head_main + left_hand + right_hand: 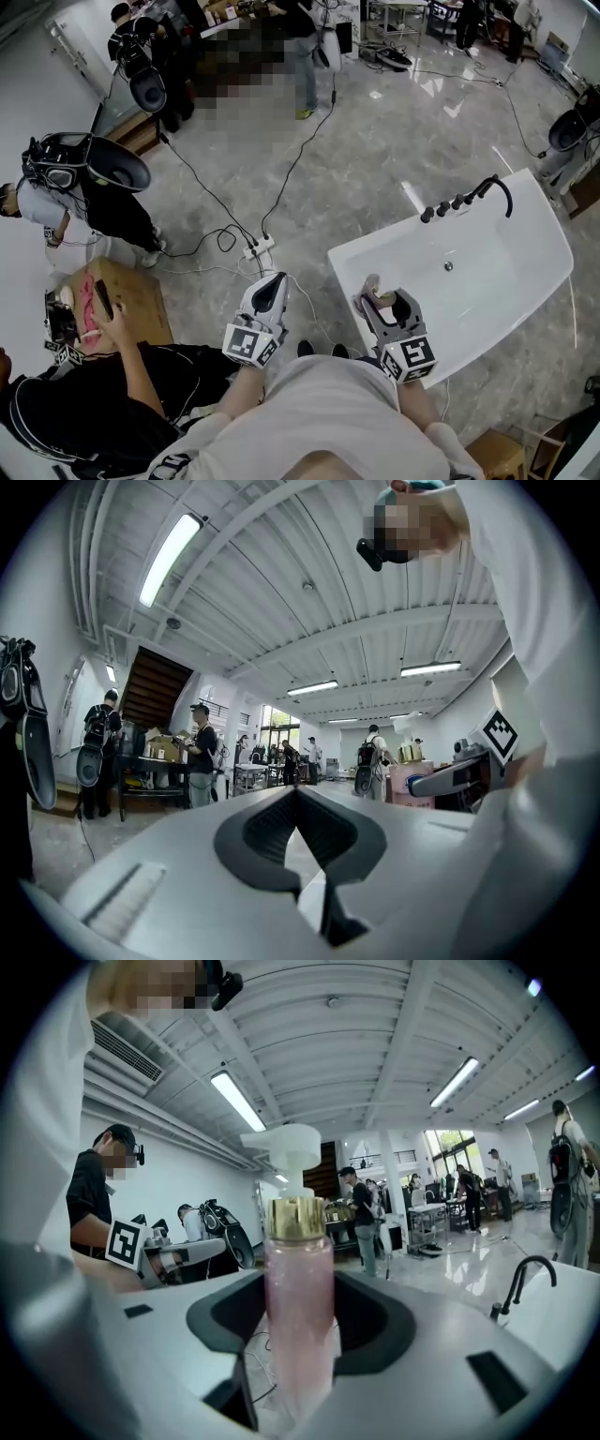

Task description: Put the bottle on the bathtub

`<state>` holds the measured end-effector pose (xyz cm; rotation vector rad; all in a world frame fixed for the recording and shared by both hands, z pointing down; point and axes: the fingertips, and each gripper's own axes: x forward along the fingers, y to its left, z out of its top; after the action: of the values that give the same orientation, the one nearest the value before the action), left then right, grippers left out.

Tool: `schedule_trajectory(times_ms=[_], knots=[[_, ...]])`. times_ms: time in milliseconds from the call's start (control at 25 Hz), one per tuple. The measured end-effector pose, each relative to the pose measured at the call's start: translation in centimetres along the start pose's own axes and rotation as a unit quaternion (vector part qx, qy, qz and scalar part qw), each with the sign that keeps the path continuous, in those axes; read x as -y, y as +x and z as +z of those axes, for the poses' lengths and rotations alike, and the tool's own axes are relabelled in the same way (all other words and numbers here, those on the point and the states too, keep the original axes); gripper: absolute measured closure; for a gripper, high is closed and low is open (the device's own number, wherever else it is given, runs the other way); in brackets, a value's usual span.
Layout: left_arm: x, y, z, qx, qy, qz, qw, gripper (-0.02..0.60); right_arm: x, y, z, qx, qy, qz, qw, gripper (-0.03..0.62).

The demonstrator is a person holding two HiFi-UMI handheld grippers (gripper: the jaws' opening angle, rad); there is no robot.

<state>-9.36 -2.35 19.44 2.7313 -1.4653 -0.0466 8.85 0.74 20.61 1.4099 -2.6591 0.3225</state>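
A pink bottle [298,1316] with a gold collar and a white pump head stands upright between the jaws of my right gripper [300,1283], which is shut on it. In the head view the bottle [374,292] and the right gripper [384,305] hover over the near left corner of the white bathtub [525,281]. A black faucet [469,199] sits on the tub's far rim, and the same faucet [525,1283] appears at the right of the right gripper view. My left gripper [268,292] is held beside the tub, shut with nothing in it; its fingertips [298,796] meet.
Black cables and a white power strip [258,247] lie on the grey floor left of the tub. A person in black crouches by a cardboard box [127,292] at the left. Other people and equipment stand farther back. A wooden crate [497,455] sits at the bottom right.
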Motion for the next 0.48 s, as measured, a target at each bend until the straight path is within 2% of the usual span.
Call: schedule_trajectory(times_ms=[240,480], knots=[[-1.2,0.6,-1.8,-0.018,-0.019,-0.005,0.9996,0.577,0.5,1.7,-1.3,-0.031,0.005,-0.004,1.0,0.375],[-3.2,2.0,-5.8,-0.046,-0.042,-0.006,0.998,0.577,1.7,4.4,-3.8,-0.06,0.012,-0.013,0.998,0.375]])
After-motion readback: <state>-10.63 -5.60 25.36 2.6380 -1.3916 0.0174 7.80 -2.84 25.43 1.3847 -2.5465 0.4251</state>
